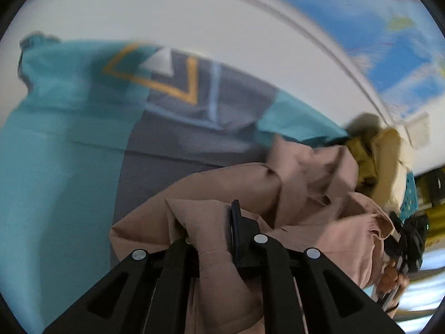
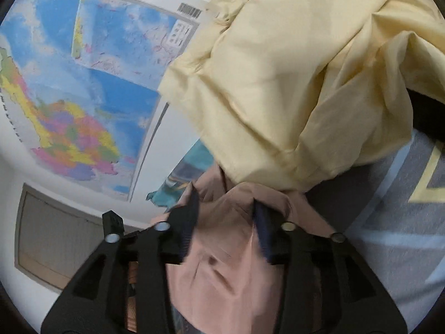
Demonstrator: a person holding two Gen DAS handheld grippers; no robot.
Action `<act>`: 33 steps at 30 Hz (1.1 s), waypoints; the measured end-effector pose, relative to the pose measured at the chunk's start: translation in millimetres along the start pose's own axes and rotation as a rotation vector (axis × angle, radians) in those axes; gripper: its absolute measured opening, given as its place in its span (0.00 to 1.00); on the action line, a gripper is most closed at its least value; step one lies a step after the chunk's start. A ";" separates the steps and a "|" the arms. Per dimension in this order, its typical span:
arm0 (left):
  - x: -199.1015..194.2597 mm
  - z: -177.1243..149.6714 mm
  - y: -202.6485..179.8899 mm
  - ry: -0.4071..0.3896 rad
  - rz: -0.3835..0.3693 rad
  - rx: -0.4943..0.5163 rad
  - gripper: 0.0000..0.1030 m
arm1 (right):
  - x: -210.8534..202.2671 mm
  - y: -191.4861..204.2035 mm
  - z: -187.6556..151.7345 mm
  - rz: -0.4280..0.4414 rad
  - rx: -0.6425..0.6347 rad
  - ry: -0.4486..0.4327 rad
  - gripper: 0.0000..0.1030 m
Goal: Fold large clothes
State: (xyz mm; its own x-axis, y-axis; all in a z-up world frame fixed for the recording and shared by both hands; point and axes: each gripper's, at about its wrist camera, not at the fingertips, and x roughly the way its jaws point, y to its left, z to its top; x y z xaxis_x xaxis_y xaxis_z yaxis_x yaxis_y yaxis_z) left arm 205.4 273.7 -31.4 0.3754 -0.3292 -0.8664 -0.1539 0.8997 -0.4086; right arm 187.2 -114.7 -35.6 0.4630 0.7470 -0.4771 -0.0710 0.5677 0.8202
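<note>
Currently the pink garment point(image 1: 319, 183) is carried bunched over the teal-and-grey bedspread point(image 1: 69, 139). Left gripper point(image 1: 211, 239) is nearly closed, cloth pinched; right gripper point(image 2: 225, 222) stands half-wide around a fold, grip uncertain. Next, spreading it flat is judged necessary.

Even, bright indoor light is recorded in both views. Strong motion blur is noted in the left view; fisheye bending and dark corner vignetting throughout.
</note>
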 end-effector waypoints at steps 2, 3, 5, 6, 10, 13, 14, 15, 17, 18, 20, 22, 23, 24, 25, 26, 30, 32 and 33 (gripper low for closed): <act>-1.2 0.8 6.9 -0.002 -0.057 -0.011 0.16 | -6.5 7.2 -2.8 0.003 -0.048 -0.015 0.62; -6.7 -1.2 9.2 -0.015 -0.076 -0.012 0.19 | -13.1 15.6 -7.3 -0.006 -0.106 -0.027 0.70; -27.1 -10.9 10.5 -0.082 -0.104 0.030 0.33 | -24.8 31.1 -17.0 -0.043 -0.211 -0.042 0.76; -40.6 -18.6 11.1 -0.127 -0.114 0.059 0.50 | -34.0 41.2 -26.4 -0.064 -0.290 -0.056 0.76; -76.1 -52.8 6.4 -0.278 -0.023 0.172 0.75 | -47.3 54.6 -59.9 -0.271 -0.530 -0.080 0.83; -72.3 -87.9 -3.9 -0.287 0.083 0.314 0.77 | -41.0 37.1 -80.4 -0.288 -0.555 -0.012 0.83; -69.2 -96.9 -5.7 -0.284 0.099 0.350 0.77 | -40.5 30.7 -86.2 -0.282 -0.560 0.001 0.82; -65.6 -104.5 -6.8 -0.283 0.111 0.377 0.80 | -39.8 22.2 -93.7 -0.279 -0.560 0.015 0.82; -52.9 -123.7 -9.2 -0.270 0.144 0.438 0.83 | -40.5 6.7 -104.2 -0.276 -0.545 0.036 0.82; -45.3 -130.1 -9.4 -0.264 0.150 0.456 0.83 | -39.6 -1.6 -109.2 -0.260 -0.531 0.044 0.82; -28.4 -135.4 -9.2 -0.247 0.173 0.480 0.83 | -41.1 -12.2 -113.2 -0.233 -0.517 0.039 0.82; -12.3 -134.5 -8.6 -0.227 0.166 0.458 0.70 | -38.3 -21.2 -111.7 -0.179 -0.482 0.051 0.79; -5.1 -132.6 -6.3 -0.210 0.139 0.440 0.66 | -34.0 -23.1 -110.5 -0.172 -0.473 0.062 0.74; -2.2 -131.3 -4.2 -0.214 0.126 0.429 0.58 | -29.7 -21.0 -110.1 -0.165 -0.475 0.077 0.56; -1.8 -130.4 -3.6 -0.227 0.117 0.417 0.47 | -28.1 -19.1 -109.2 -0.155 -0.476 0.083 0.35; -3.5 -129.1 -4.3 -0.235 0.112 0.394 0.42 | -28.5 -18.3 -106.7 -0.136 -0.463 0.085 0.26; -29.2 -125.7 7.3 -0.207 0.008 0.282 0.12 | -64.0 0.4 -100.4 0.033 -0.411 0.049 0.07; -53.0 -131.2 15.5 -0.209 -0.057 0.237 0.09 | -90.3 13.3 -101.2 0.077 -0.415 0.020 0.04; -65.4 -136.8 17.9 -0.222 -0.077 0.227 0.08 | -108.7 20.7 -103.1 0.120 -0.417 0.004 0.02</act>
State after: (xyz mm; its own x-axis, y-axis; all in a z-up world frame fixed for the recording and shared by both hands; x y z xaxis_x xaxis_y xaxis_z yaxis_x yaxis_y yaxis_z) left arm 53.1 272.1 -21.3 0.5719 -0.3510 -0.7414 0.0810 0.9236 -0.3747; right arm 44.3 -148.5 0.7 0.4266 0.8169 -0.3882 -0.4755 0.5677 0.6720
